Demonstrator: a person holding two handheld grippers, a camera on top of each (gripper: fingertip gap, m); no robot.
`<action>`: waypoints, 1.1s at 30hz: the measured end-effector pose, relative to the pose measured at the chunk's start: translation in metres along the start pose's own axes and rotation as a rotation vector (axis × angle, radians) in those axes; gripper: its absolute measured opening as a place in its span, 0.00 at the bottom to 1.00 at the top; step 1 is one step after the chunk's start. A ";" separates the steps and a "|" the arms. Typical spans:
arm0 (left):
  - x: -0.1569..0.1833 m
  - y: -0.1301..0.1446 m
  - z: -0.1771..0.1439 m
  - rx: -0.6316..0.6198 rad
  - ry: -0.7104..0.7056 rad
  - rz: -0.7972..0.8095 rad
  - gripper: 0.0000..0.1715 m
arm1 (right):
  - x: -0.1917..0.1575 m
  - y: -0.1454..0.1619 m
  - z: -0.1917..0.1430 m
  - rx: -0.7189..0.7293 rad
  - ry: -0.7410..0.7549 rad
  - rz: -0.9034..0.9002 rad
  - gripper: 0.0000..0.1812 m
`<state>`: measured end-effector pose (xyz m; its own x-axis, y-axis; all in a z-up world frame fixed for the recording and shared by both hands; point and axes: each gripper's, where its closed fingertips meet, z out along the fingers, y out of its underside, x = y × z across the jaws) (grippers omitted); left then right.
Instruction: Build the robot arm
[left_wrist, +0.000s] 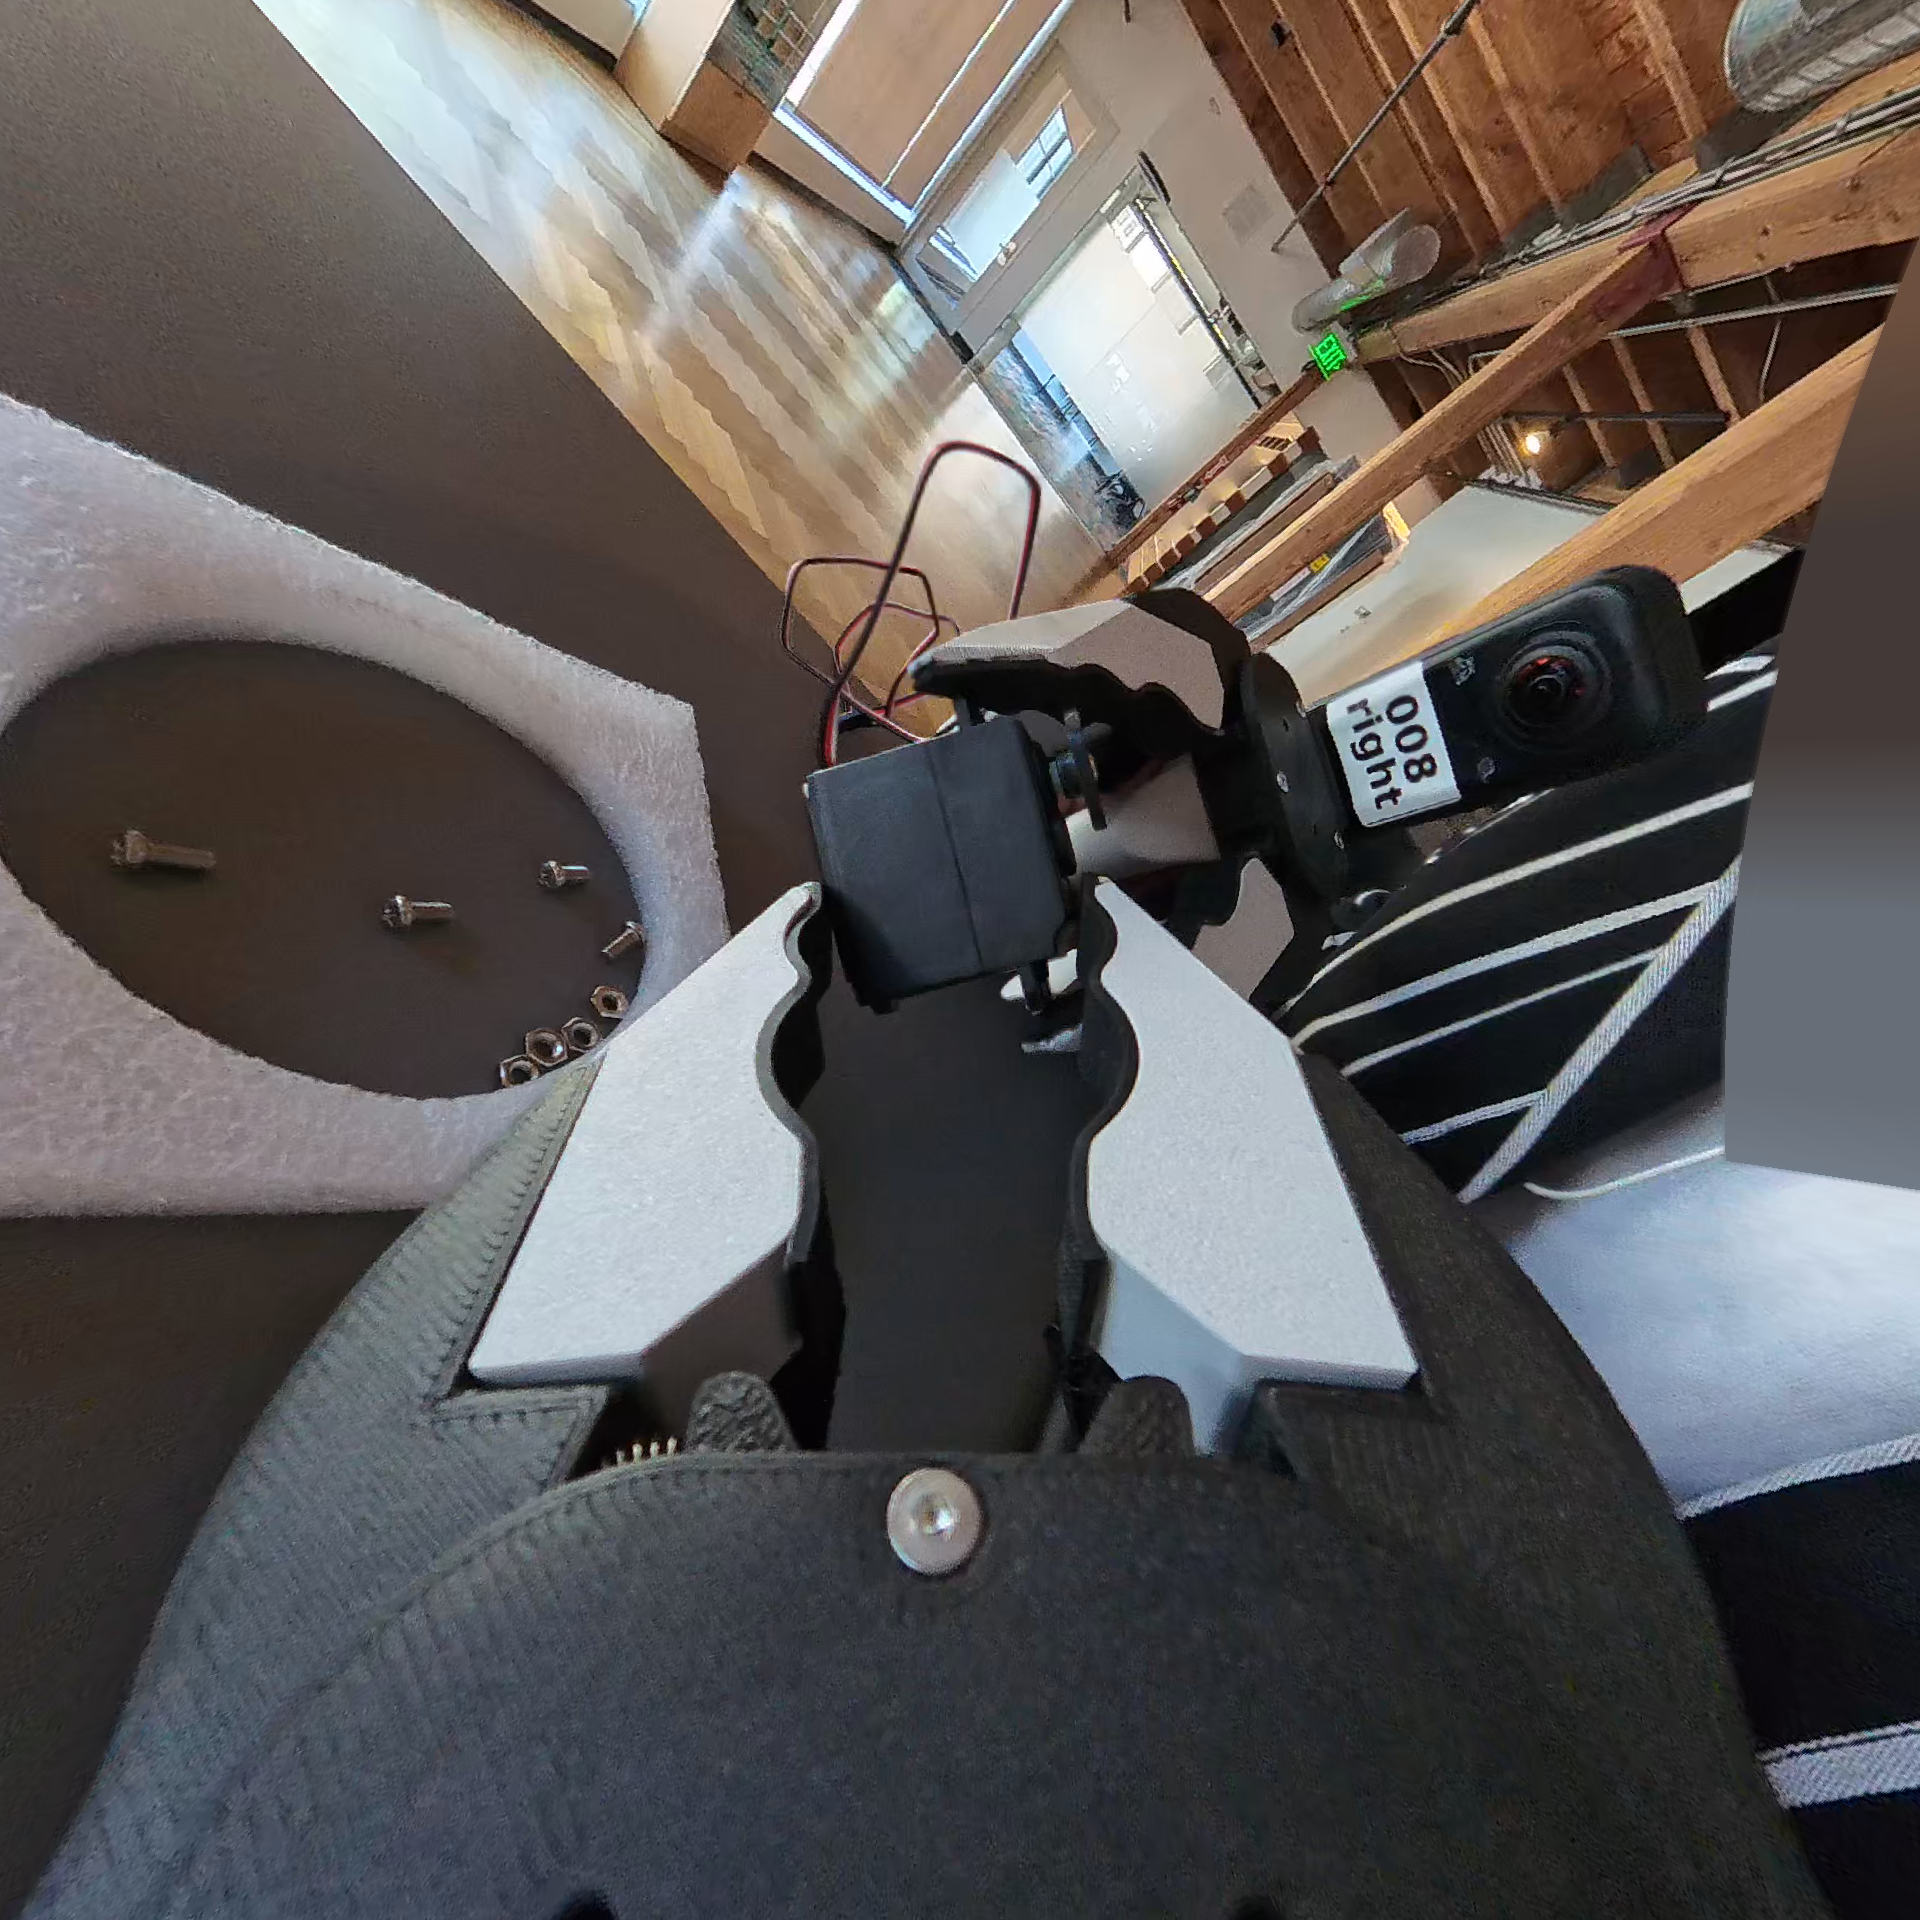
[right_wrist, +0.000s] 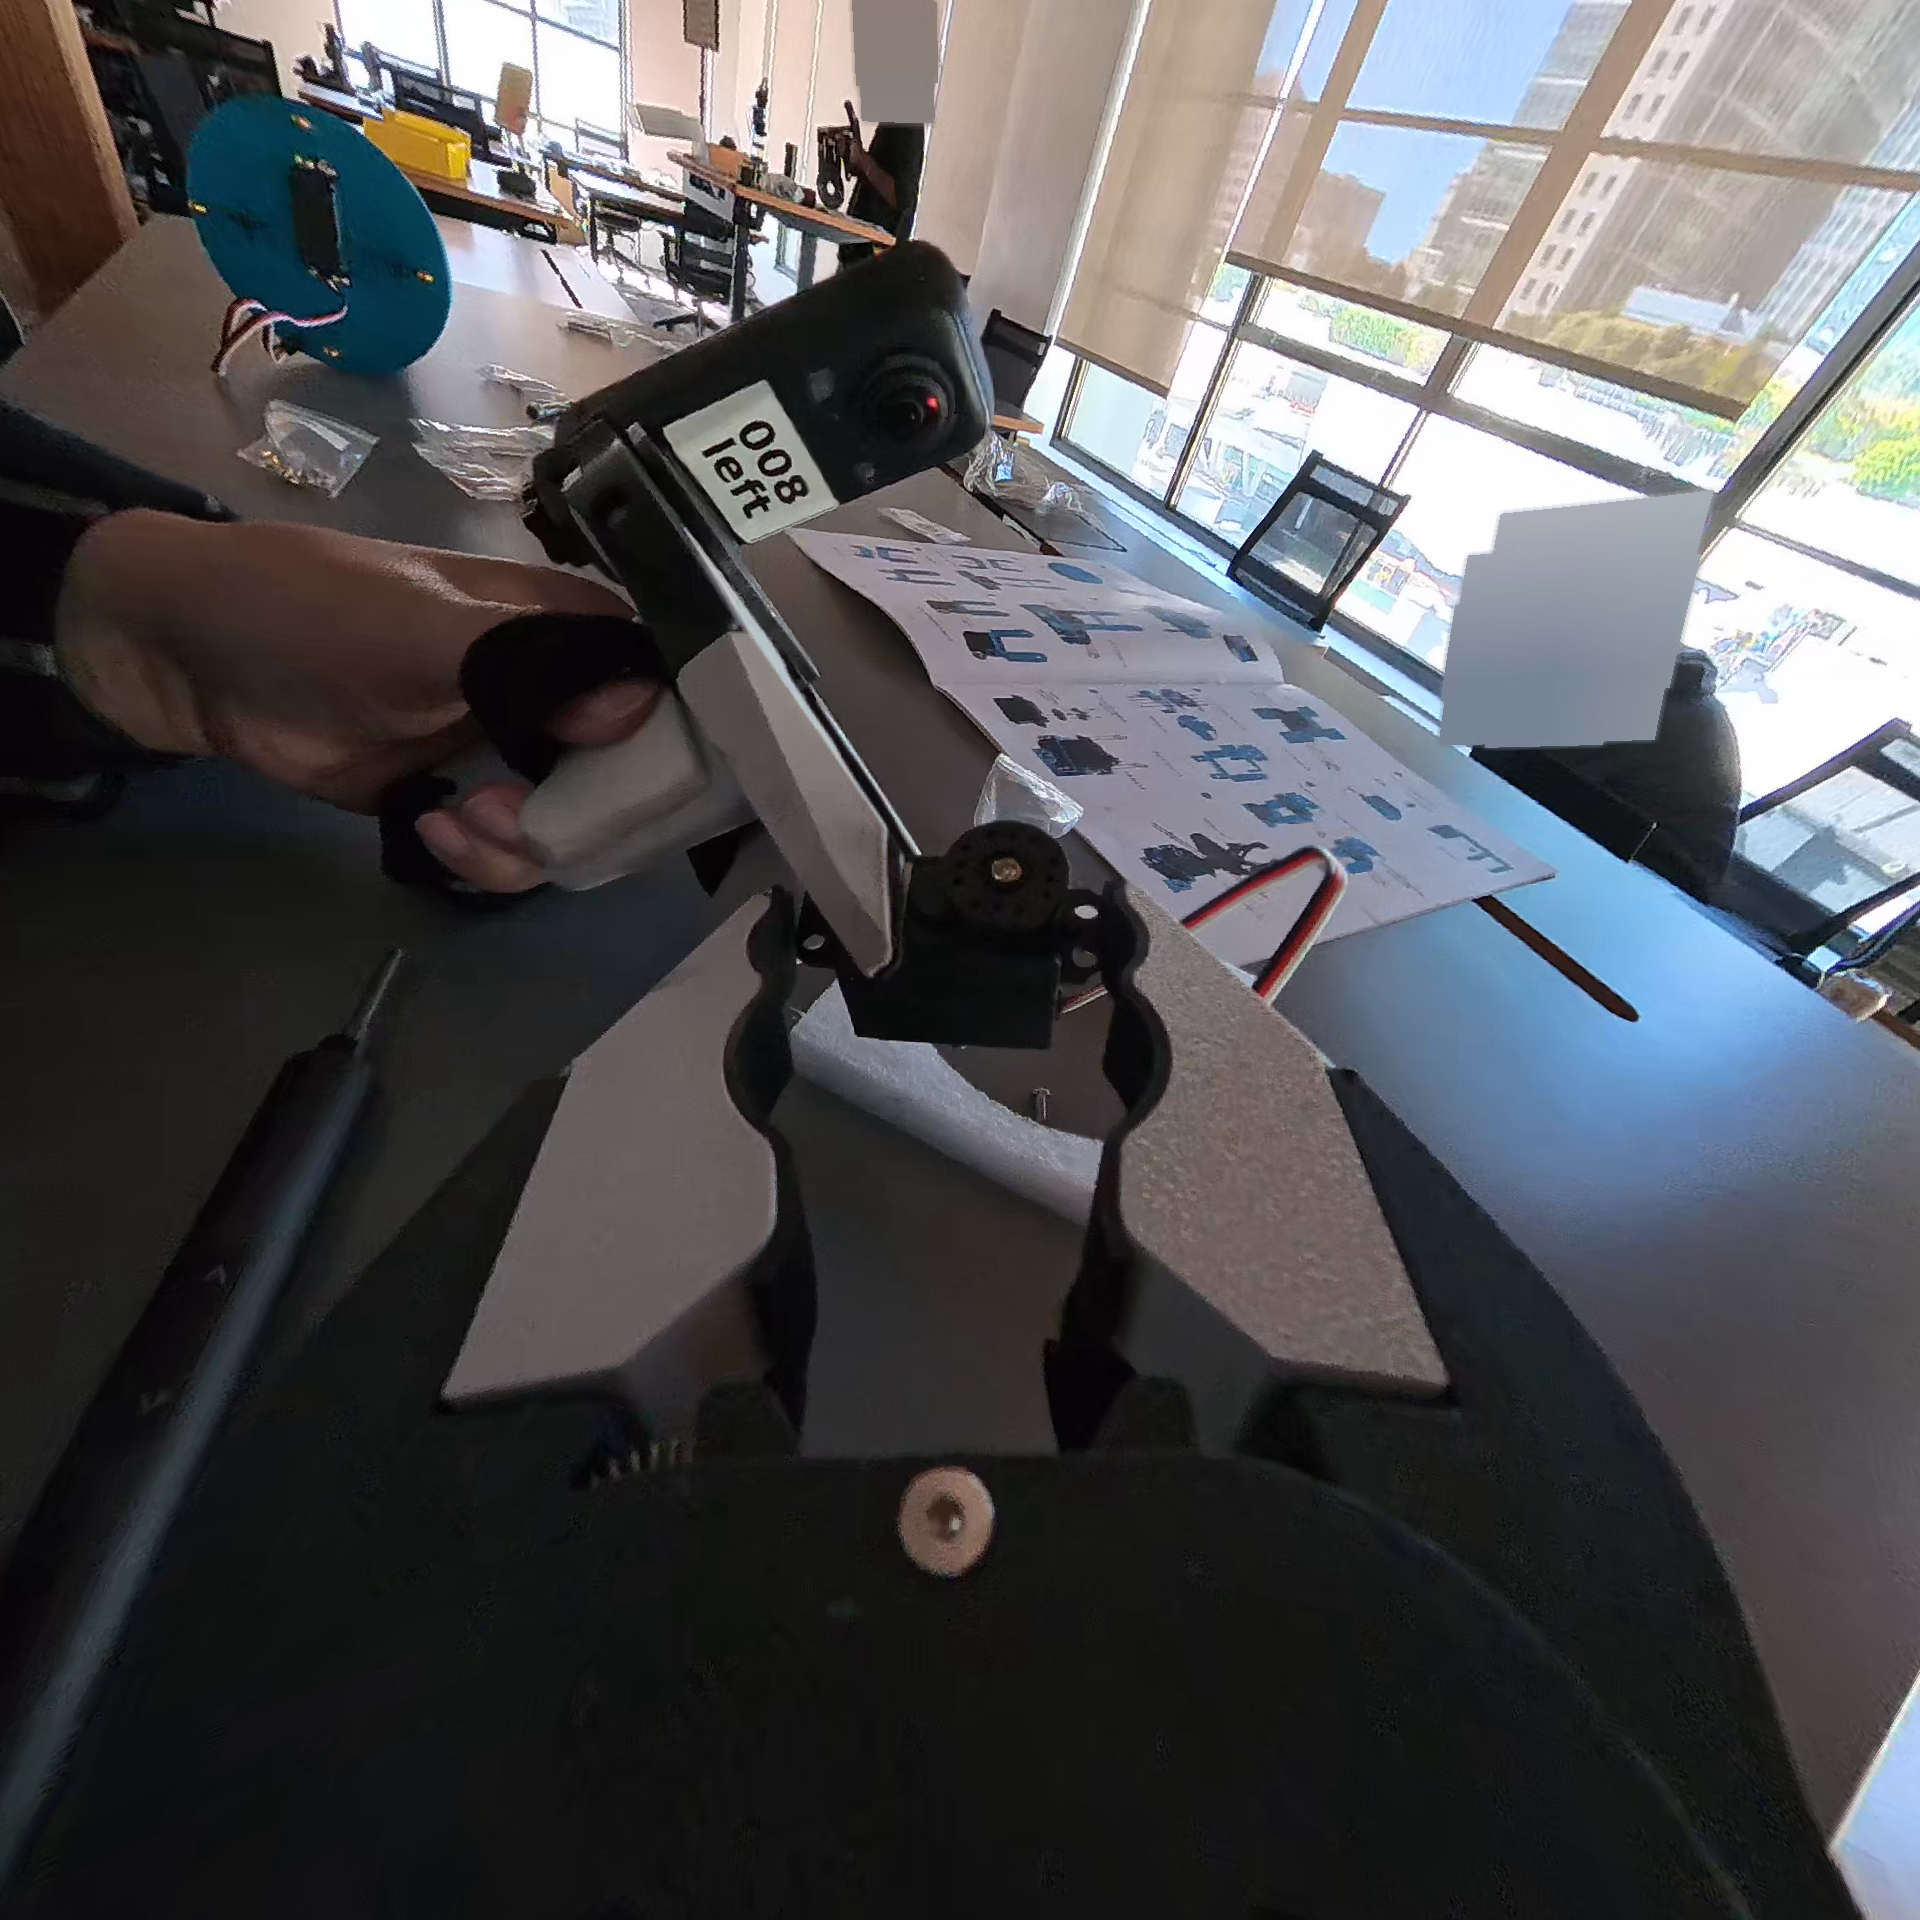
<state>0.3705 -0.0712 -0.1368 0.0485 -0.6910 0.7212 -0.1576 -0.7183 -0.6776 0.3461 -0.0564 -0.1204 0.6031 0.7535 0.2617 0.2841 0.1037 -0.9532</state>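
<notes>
A dark grey worktop (left_wrist: 312, 312) in a sunlit workshop carries, at left, a white foam ring (left_wrist: 343, 613) by which loose screws (left_wrist: 416, 912) and nuts (left_wrist: 545, 1049) are kept corralled. The black servo (left_wrist: 940, 862) is held raised between both grippers: the left gripper (left_wrist: 951, 925) fingers are closed narrowly on its body, while the right gripper (right_wrist: 945, 935) fingers are held wider about its horn end, whether in contact cannot be told. Open worktop is left rightward, before the open instruction sheet (right_wrist: 1143, 707).

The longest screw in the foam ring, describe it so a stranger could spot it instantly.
On the dark table lies a white foam sheet with a round cut-out. Inside it, the long silver screw lies alone at the far left, away from the shorter silver screws and the silver hex nuts.
</notes>
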 end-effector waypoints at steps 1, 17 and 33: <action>0.000 0.000 0.000 -0.001 -0.003 0.003 0.27 | 0.000 0.000 0.000 0.003 0.000 -0.006 0.32; 0.025 -0.003 -0.003 0.055 0.113 -0.094 0.26 | -0.004 -0.024 -0.014 0.170 -0.076 0.082 0.27; 0.031 -0.009 -0.012 0.118 0.294 -0.319 0.25 | -0.005 -0.025 -0.014 0.195 -0.107 0.138 0.29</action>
<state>0.3615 -0.0847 -0.1067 -0.2083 -0.3933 0.8955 -0.0663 -0.9078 -0.4141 0.3467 -0.0719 -0.0956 0.5406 0.8327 0.1199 0.0498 0.1106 -0.9926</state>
